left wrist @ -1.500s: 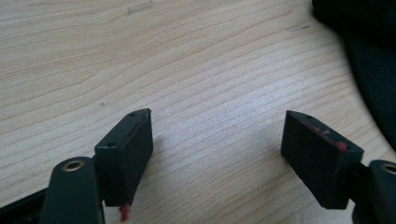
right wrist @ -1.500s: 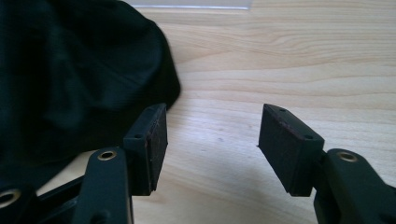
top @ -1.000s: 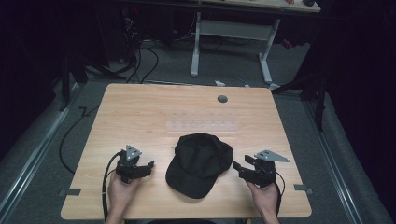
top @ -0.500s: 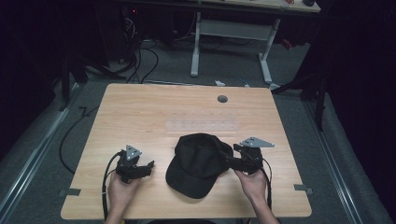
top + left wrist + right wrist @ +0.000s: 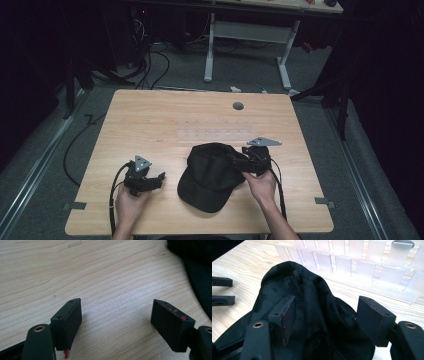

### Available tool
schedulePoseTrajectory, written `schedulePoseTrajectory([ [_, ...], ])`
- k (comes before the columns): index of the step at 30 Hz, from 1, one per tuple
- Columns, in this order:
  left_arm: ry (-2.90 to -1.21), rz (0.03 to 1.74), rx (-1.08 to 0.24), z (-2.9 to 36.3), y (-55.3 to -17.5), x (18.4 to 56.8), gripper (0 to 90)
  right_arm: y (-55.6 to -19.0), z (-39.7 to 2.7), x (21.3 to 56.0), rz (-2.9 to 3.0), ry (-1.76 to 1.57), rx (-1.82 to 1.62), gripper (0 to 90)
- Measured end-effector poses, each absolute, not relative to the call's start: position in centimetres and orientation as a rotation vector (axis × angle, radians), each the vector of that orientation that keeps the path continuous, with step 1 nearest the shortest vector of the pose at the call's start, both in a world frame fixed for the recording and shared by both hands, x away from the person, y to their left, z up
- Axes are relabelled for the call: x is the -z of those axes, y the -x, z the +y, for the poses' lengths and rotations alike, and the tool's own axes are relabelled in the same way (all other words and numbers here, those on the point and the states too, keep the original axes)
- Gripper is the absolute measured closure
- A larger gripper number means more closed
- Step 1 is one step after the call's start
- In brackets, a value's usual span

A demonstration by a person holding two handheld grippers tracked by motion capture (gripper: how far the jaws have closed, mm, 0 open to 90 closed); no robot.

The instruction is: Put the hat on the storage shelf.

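A black cap point(image 5: 210, 175) lies on the wooden table point(image 5: 150, 115), its brim toward the front edge. My right gripper point(image 5: 239, 162) is at the cap's right side, pointing left. Its jaws have just been opening and now stand wide. In the right gripper view the cap's mesh crown point(image 5: 312, 297) bulges up between the jaws of that gripper point(image 5: 329, 317), and the pads do not press on it. My left gripper point(image 5: 159, 177) rests left of the cap, open. In the left gripper view bare wood lies between its jaws point(image 5: 116, 322), with the cap's edge point(image 5: 200, 277) at the right.
A clear plastic strip with several slots point(image 5: 215, 134) lies flat behind the cap, close beyond the right gripper's jaws point(image 5: 362, 267). A round grommet hole point(image 5: 238, 106) sits near the table's back edge. Cables and white desk legs point(image 5: 209, 50) are on the floor beyond.
The right gripper has moved left from the table's right side up to the cap, so the crown is now between its jaws. The left gripper has stayed put.
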State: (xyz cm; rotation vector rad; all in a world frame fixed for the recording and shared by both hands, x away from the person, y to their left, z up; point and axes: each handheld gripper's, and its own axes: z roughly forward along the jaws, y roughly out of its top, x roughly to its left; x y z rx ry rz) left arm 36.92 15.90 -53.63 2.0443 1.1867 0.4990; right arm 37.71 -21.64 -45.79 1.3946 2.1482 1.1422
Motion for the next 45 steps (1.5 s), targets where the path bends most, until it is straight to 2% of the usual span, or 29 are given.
schedulePoseTrajectory([
  [13, -2.047, 1.186, -0.498, 15.9, -36.9, 53.6, 25.2, -39.0, -21.1, 47.2, 2.187, -1.449, -1.147, 43.9],
  [19, -2.048, 1.186, -0.499, 15.9, -36.9, 53.6, 25.2, -39.2, -21.2, 47.4, 2.212, -1.47, -1.166, 59.1],
  [20, -2.048, 1.186, -0.499, 15.9, -36.9, 53.6, 25.2, -39.2, -21.2, 47.4, 2.212, -1.47, -1.166, 59.1],
  [23, -2.048, 1.185, -0.5, 15.9, -36.9, 53.6, 25.2, -39.2, -21.1, 47.5, 2.233, -1.451, -1.17, 70.7],
  [28, -2.047, 1.186, -0.502, 15.9, -36.9, 53.6, 25.2, -39.1, -21.2, 47.6, 2.248, -1.454, -1.194, 79.9],
  [45, -2.047, 1.186, -0.503, 15.9, -36.9, 53.6, 25.2, -38.2, -21.8, 46.5, 2.243, -1.397, -1.245, 83.1],
])
